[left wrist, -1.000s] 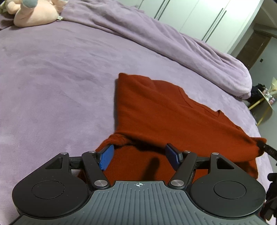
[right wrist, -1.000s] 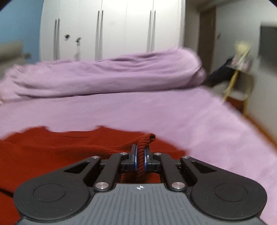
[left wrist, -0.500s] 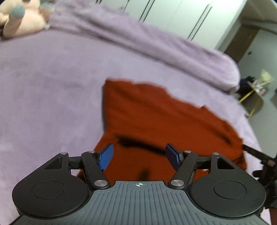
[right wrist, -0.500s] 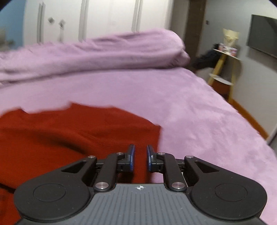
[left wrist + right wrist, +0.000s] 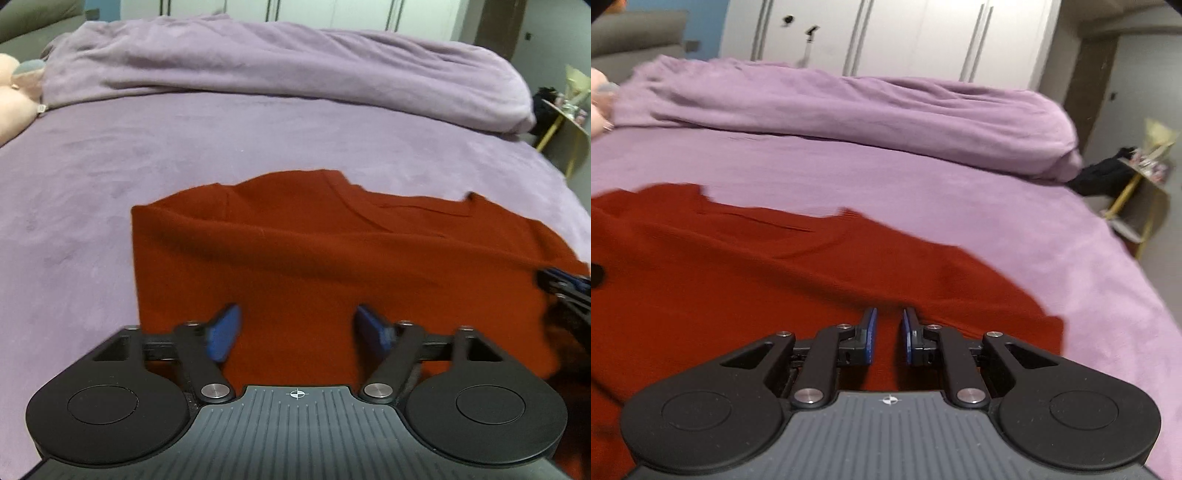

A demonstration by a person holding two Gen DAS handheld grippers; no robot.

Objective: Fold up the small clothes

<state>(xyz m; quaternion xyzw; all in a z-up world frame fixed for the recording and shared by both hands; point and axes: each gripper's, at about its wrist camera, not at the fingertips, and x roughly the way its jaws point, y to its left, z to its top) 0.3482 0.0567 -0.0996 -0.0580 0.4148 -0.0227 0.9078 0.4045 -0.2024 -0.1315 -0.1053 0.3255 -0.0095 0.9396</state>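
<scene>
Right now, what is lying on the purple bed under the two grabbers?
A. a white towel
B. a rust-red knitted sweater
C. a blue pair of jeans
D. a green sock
B: a rust-red knitted sweater lies spread flat on the purple bed cover, under the blue-padded fingers in both wrist views.

A bed (image 5: 258, 140) covered in a soft purple sheet carries everything. A rust-red garment (image 5: 332, 266) lies spread flat on its near part. Along the far side a rumpled purple blanket (image 5: 295, 62) stretches from left to right. At the far left edge rests a pink plush toy (image 5: 13, 99).
</scene>
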